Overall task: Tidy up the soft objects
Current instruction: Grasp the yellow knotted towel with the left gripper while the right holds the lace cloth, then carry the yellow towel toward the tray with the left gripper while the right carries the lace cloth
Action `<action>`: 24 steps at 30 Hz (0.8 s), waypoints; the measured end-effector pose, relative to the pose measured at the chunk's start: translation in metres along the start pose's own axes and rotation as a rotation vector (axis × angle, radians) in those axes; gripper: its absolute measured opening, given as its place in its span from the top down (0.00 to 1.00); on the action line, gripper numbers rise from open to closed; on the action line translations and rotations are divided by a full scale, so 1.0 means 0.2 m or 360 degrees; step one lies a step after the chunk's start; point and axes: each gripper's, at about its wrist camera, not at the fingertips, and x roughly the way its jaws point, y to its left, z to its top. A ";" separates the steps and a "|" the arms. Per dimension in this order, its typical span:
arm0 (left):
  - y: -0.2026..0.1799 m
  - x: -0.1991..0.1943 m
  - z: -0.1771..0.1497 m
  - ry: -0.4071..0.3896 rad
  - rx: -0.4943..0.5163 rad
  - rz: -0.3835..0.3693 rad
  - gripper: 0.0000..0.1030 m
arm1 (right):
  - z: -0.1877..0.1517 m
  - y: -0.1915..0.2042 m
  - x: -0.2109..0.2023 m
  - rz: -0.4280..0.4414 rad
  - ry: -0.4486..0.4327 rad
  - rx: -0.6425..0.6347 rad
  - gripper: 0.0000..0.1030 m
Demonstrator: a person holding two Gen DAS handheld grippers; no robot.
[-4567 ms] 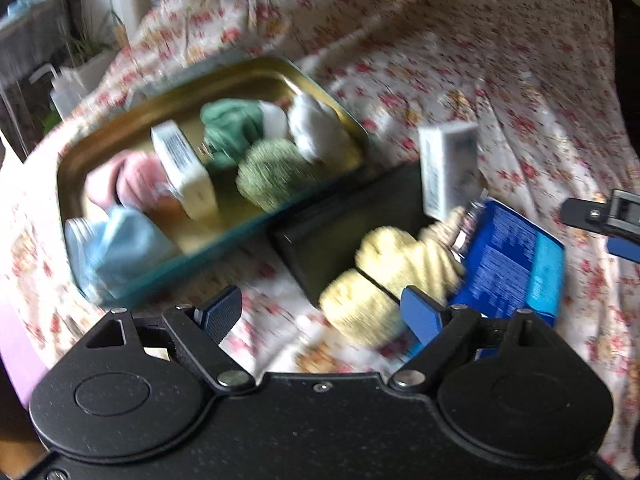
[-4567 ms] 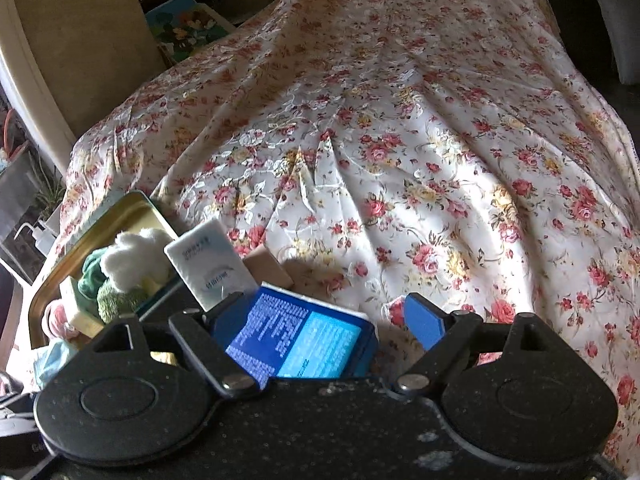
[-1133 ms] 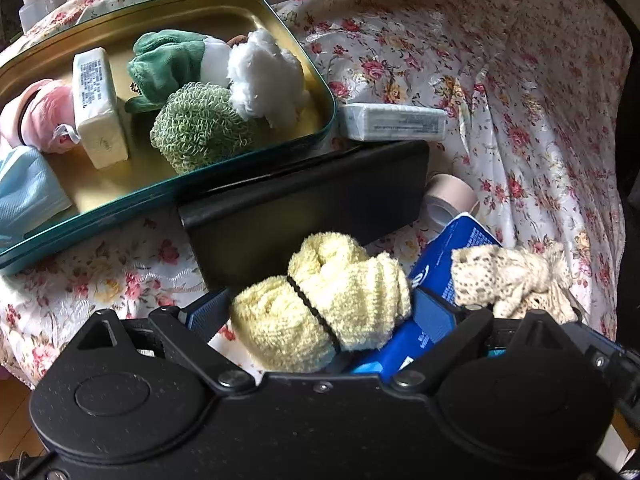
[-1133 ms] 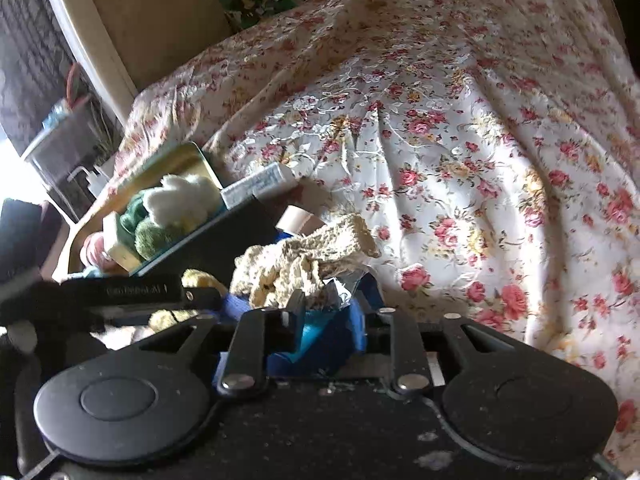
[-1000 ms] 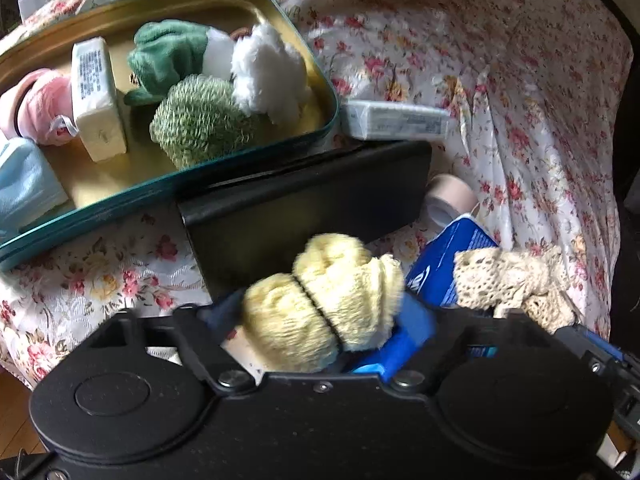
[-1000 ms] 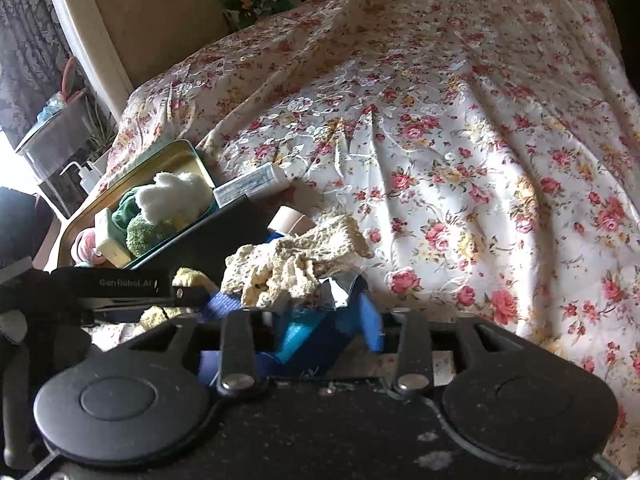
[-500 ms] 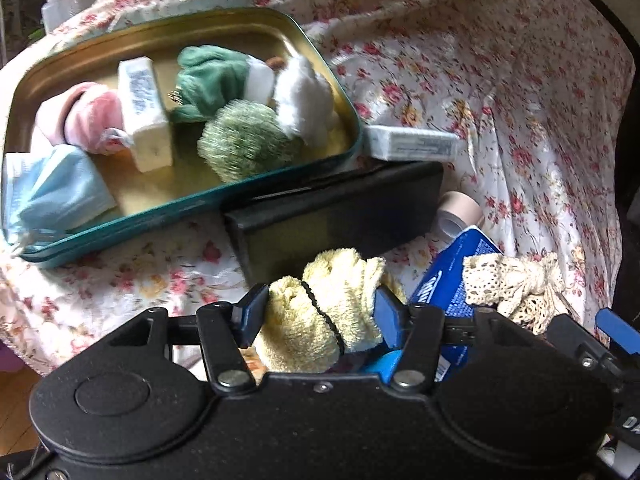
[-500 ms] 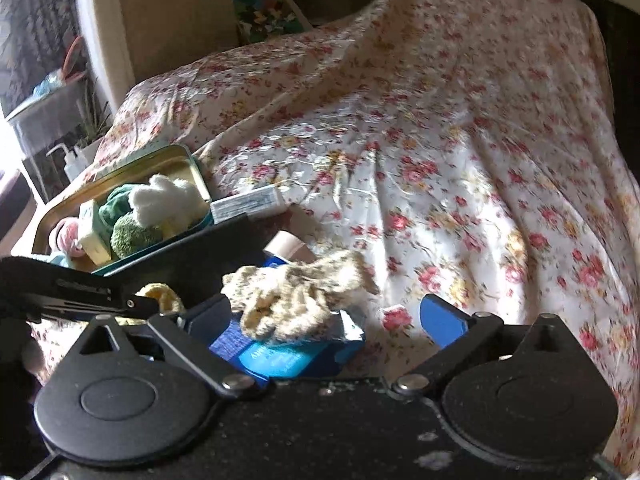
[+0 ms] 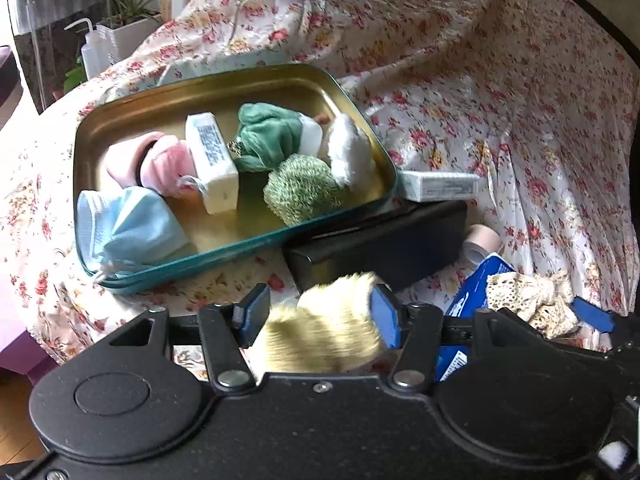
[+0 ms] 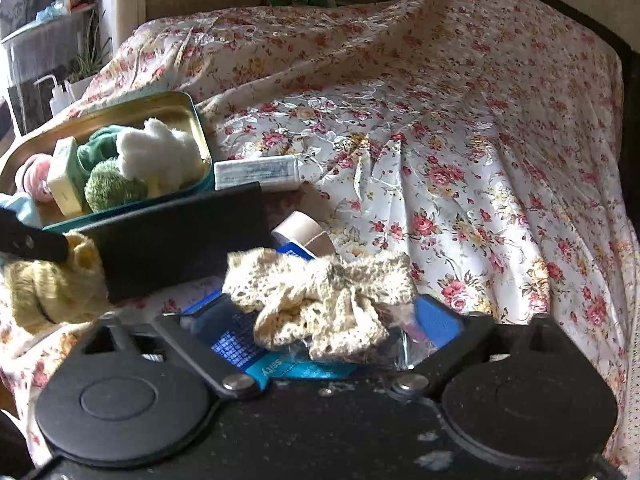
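Observation:
My left gripper (image 9: pixel 320 316) is shut on a pale yellow rolled towel (image 9: pixel 324 336) and holds it lifted in front of a black box (image 9: pixel 380 236). The towel also shows in the right wrist view (image 10: pixel 48 284). A gold tin tray (image 9: pixel 200 96) behind holds a pink towel (image 9: pixel 160 164), a blue face mask (image 9: pixel 128 224), a green cloth (image 9: pixel 268 136), a green scrubber (image 9: pixel 304 188), a white plush (image 9: pixel 348 152) and a soap bar (image 9: pixel 212 160). My right gripper (image 10: pixel 320 320) is open around a cream lace cloth (image 10: pixel 320 292) lying on a blue packet (image 10: pixel 256 344).
A white carton (image 9: pixel 438 186) lies right of the tray. A beige tape roll (image 10: pixel 304 232) sits by the blue packet. Everything rests on a flowered cloth (image 10: pixel 460 140). A squeeze bottle (image 9: pixel 94 52) and a plant pot (image 9: pixel 128 36) stand at the far left.
My left gripper has lifted the yellow towel and pulled back from the black box. My right gripper, shut a second ago, has opened around the lace cloth.

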 end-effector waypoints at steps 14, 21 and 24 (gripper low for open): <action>0.06 0.02 0.01 0.0074 -0.0052 -0.0026 0.40 | 0.05 -0.05 -0.05 0.0040 -0.0012 0.0122 0.51; 0.02 0.09 -0.03 0.0178 -0.0033 -0.0056 0.09 | 0.04 -0.05 -0.07 0.0066 -0.0025 0.0168 0.51; -0.03 0.14 -0.06 0.0213 0.0033 0.0022 0.09 | 0.04 -0.05 -0.08 0.0080 -0.0038 0.0174 0.51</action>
